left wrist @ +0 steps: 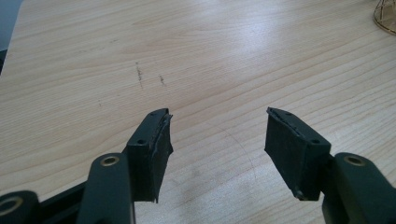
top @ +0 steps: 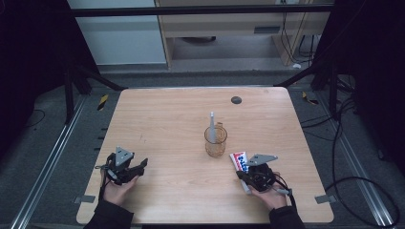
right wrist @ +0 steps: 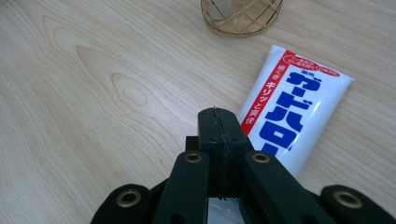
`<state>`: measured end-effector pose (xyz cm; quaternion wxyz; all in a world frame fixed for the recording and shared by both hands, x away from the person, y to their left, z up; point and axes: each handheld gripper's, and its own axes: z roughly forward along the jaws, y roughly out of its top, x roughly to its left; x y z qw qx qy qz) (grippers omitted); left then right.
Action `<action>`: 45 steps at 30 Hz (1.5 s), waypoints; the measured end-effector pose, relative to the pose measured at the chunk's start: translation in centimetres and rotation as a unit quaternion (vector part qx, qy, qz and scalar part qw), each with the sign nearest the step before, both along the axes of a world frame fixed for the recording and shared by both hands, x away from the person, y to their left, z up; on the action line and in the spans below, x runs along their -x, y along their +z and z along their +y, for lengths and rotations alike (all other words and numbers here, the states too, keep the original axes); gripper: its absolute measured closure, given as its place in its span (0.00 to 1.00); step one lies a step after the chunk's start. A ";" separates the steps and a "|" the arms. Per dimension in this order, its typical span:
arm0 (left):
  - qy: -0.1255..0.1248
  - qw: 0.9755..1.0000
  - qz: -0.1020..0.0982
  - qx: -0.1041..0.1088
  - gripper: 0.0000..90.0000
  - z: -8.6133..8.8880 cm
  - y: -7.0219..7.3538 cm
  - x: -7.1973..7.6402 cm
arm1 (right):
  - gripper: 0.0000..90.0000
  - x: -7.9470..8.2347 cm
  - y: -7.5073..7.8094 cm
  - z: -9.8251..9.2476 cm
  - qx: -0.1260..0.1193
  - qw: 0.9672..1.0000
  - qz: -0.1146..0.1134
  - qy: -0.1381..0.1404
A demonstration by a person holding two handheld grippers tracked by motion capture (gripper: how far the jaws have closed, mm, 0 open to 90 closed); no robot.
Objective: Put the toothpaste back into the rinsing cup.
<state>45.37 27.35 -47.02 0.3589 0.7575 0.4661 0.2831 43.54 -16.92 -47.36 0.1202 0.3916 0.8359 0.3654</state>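
Pale wood grain runs across the table (top: 167, 119), where an amber wire-patterned cup (top: 215, 141) stands near the middle with a grey stick-like item (top: 211, 125) upright in it, too small to identify. Just right of the cup lies a white tube (right wrist: 289, 116) with red and blue lettering, flat on the wood. The right gripper (right wrist: 219, 122) sits over the tube's near end, jaws pressed together with nothing visibly between them; whether they touch the tube is unclear. The left gripper (left wrist: 217, 140) rests at the table's near left, well apart from the cup, jaws spread wide over bare wood.
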 end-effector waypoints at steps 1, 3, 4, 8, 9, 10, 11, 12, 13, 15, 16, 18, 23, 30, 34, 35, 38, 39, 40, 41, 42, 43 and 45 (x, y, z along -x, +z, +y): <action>0.000 1.000 0.000 0.000 0.44 0.0 0.0 0.0 | 1.00 0.1 0.0 0.0 0.000 1.000 0.001 0.000; 0.000 1.000 0.000 -0.001 0.44 0.0 0.0 0.0 | 1.00 0.1 0.0 -0.1 0.001 1.000 0.001 0.001; 0.000 1.000 0.000 0.000 0.44 0.0 0.0 0.0 | 1.00 0.3 0.0 -0.3 0.005 1.000 0.001 0.000; 0.000 1.000 0.001 0.000 0.44 0.0 0.0 0.0 | 1.00 0.4 0.0 -0.6 0.007 1.000 0.000 0.000; 0.001 1.000 0.001 0.000 0.44 0.0 0.0 0.0 | 1.00 0.5 0.1 -0.7 0.005 1.000 0.003 -0.001; 0.001 1.000 0.000 0.000 0.44 0.0 0.0 0.1 | 1.00 0.5 0.0 -0.8 0.007 1.000 0.002 -0.003; 0.001 1.000 0.000 0.001 0.44 0.0 0.0 0.1 | 1.00 0.6 0.0 -1.0 0.007 1.000 0.003 -0.001; 0.003 1.000 0.000 0.001 0.44 0.0 0.0 0.1 | 1.00 0.6 0.0 -1.1 0.007 1.000 0.003 -0.002; 0.003 1.000 0.001 0.001 0.44 0.1 0.0 0.0 | 1.00 0.6 0.0 -1.2 0.008 1.000 0.003 -0.003; 0.004 1.000 0.002 0.001 0.44 0.1 0.0 0.0 | 1.00 0.7 0.1 -1.3 0.007 1.000 0.005 -0.005; 0.004 1.000 0.002 0.000 0.44 0.1 0.0 0.0 | 1.00 0.7 0.1 -1.3 0.008 1.000 0.006 -0.005; 0.005 1.000 0.003 0.000 0.44 0.1 0.0 0.0 | 1.00 0.8 0.1 -1.3 0.006 1.000 0.011 -0.004; 0.006 1.000 0.005 0.001 0.44 0.1 0.0 -0.1 | 0.97 0.9 0.8 -1.3 -0.003 1.000 0.002 -0.006; 0.008 1.000 0.008 0.000 0.43 0.1 -0.1 -0.1 | 0.90 0.9 2.3 -1.9 0.005 0.999 -0.018 -0.034; 0.008 1.000 0.010 -0.001 0.43 0.1 -0.1 -0.2 | 0.85 0.8 3.3 -2.4 0.026 0.997 -0.031 -0.065; 0.009 1.000 0.010 -0.001 0.43 0.1 -0.1 -0.2 | 0.83 0.8 3.4 -2.5 0.028 0.997 -0.032 -0.070; 0.009 1.000 0.010 -0.001 0.43 0.2 -0.1 -0.2 | 0.81 0.7 3.6 -2.6 0.034 0.996 -0.028 -0.075; 0.009 1.000 0.011 -0.001 0.43 0.2 -0.1 -0.2 | 0.80 0.7 3.6 -2.7 0.038 0.996 -0.028 -0.076; 0.009 1.000 0.012 -0.002 0.43 0.2 -0.2 -0.3 | 0.78 0.6 3.6 -2.6 0.043 0.996 -0.023 -0.075; 0.009 1.000 0.012 -0.002 0.43 0.2 -0.2 -0.3 | 0.78 0.6 3.6 -2.6 0.043 0.996 -0.023 -0.075; 0.009 1.000 0.013 -0.003 0.43 0.2 -0.2 -0.3 | 0.77 0.6 3.5 -2.5 0.046 0.996 -0.021 -0.075; 0.009 1.000 0.012 -0.003 0.43 0.2 -0.2 -0.3 | 0.76 0.5 3.5 -2.4 0.047 0.996 -0.017 -0.075; 0.009 1.000 0.013 -0.002 0.43 0.2 -0.2 -0.3 | 0.73 0.4 3.3 -2.3 0.052 0.996 -0.011 -0.073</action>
